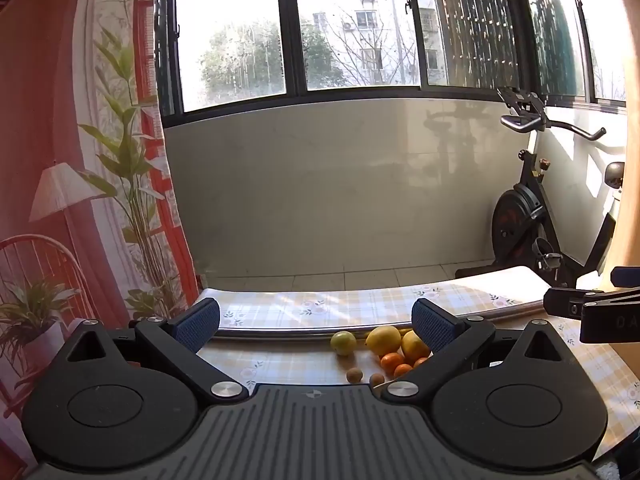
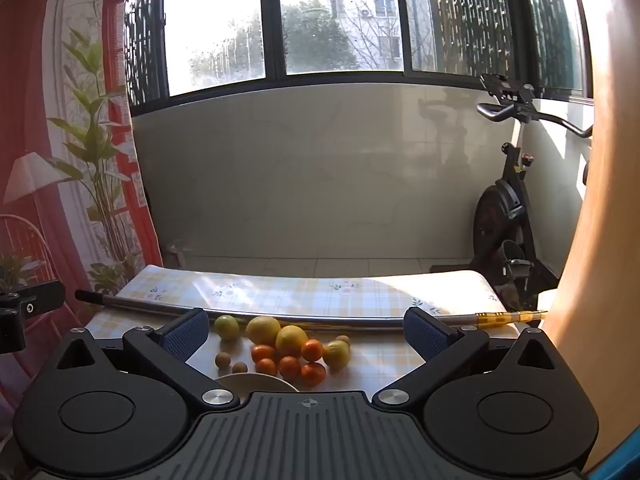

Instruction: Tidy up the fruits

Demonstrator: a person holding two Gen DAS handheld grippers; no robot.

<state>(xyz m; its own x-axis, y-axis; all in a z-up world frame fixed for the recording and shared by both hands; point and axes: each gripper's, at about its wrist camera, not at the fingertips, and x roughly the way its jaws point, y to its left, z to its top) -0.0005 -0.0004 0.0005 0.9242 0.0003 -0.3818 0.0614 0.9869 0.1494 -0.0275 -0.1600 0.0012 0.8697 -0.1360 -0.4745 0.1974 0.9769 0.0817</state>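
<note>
Right wrist view: yellow, orange, greenish, perhaps brown fruits [image 2: 286,350] clustered; both grippers [image 2: 306,330] gape empty.

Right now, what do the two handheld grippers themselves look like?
Both match: the left gripper and right gripper have matte black angular linkage arms, blue textured finger pads, silver pivot bolts, round black discs and a ribbed grey body with a small crosshair mark.

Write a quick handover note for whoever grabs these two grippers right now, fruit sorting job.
Left gripper: open, empty, above the table.
Right gripper: open, empty.
Fruits: all loose in one cluster on the checked tablecloth, in front of the metal pole: lemons, green fruits, small oranges, small brown fruits.
White plate: rim visible nearest the right gripper; its contents are hidden.
Done: nothing visibly sorted.
Left: sort every fruit.
</note>
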